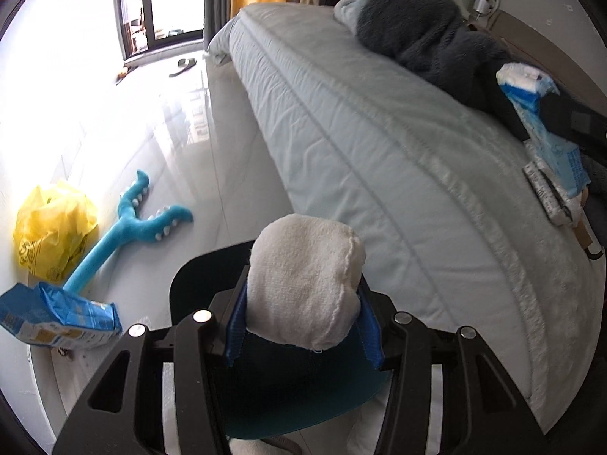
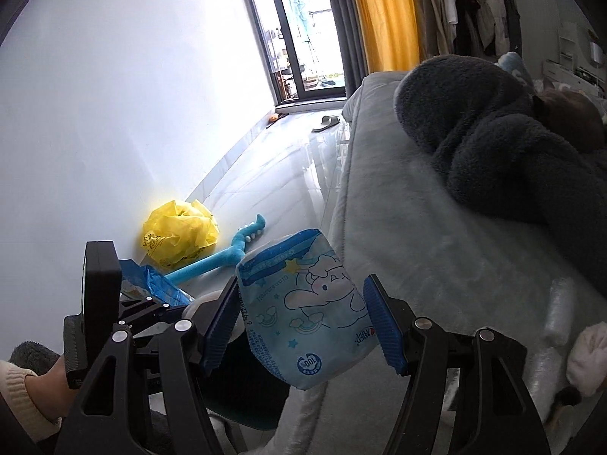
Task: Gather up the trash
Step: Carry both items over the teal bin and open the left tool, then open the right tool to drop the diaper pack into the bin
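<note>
We hold trash in both grippers beside the bed [image 1: 379, 144]: left gripper [image 1: 303, 326] fingers clamp a white wad [image 1: 303, 276], right gripper [image 2: 299, 326] fingers pinch a blue wipes packet [image 2: 303, 303]. Next, we judge, both go into the dark bin [image 1: 205, 276] below the bed's edge.

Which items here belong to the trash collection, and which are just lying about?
Job items:
- white crumpled cloth wad, in left gripper
- light-blue cartoon-printed wipes packet, between right gripper fingers
- dark round bin below

Lying about:
- blue plush toy
- grey fleece blanket
- slipper
</note>
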Action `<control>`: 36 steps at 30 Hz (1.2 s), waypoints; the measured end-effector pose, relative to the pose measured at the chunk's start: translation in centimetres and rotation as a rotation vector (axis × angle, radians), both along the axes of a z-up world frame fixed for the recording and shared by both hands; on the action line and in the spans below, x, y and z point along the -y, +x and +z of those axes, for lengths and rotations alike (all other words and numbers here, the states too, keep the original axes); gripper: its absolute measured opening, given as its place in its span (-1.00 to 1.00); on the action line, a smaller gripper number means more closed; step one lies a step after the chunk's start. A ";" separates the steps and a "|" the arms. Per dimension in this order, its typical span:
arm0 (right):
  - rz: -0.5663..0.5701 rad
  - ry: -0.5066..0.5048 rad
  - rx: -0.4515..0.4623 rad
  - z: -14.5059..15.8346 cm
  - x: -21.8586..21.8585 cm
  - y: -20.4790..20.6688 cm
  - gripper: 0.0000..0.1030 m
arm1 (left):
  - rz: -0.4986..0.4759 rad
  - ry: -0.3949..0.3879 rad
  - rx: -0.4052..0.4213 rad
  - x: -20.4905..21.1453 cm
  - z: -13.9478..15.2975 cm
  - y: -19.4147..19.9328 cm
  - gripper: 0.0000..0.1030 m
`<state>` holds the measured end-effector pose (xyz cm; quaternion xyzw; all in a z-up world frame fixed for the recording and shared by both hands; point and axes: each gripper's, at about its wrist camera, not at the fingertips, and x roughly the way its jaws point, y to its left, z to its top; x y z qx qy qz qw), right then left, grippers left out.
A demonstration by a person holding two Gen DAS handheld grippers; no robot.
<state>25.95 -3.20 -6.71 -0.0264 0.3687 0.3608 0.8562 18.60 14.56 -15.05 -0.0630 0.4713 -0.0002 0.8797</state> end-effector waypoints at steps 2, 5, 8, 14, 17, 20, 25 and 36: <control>0.013 0.001 -0.014 -0.4 -1.0 0.0 0.29 | 0.011 -0.003 -0.028 -0.6 -0.7 -0.3 0.02; 0.034 0.003 -0.039 -1.2 -2.5 0.1 0.29 | 0.024 -0.010 -0.075 -1.5 -1.7 -0.8 0.02; 0.055 -0.003 -0.055 -1.9 -3.8 0.1 0.30 | 0.032 -0.013 -0.113 -2.6 -2.7 -1.2 0.02; 0.086 -0.022 -0.095 -3.3 -6.4 0.3 0.29 | 0.044 -0.045 -0.186 -4.4 -4.4 -2.1 0.03; 0.102 -0.041 -0.109 -4.3 -7.7 0.4 0.29 | 0.040 -0.058 -0.210 -5.0 -4.8 -2.4 0.06; 0.117 -0.064 -0.122 -5.2 -8.8 0.3 0.29 | 0.043 -0.070 -0.231 -5.5 -5.2 -2.7 0.24; 0.125 -0.105 -0.148 -6.7 -9.8 0.4 0.29 | 0.054 -0.073 -0.202 -6.8 -4.5 -3.6 0.51; 0.114 -0.184 -0.238 -11.1 -12.0 0.7 0.29 | 0.118 -0.060 -0.032 -8.7 -0.3 -4.5 0.54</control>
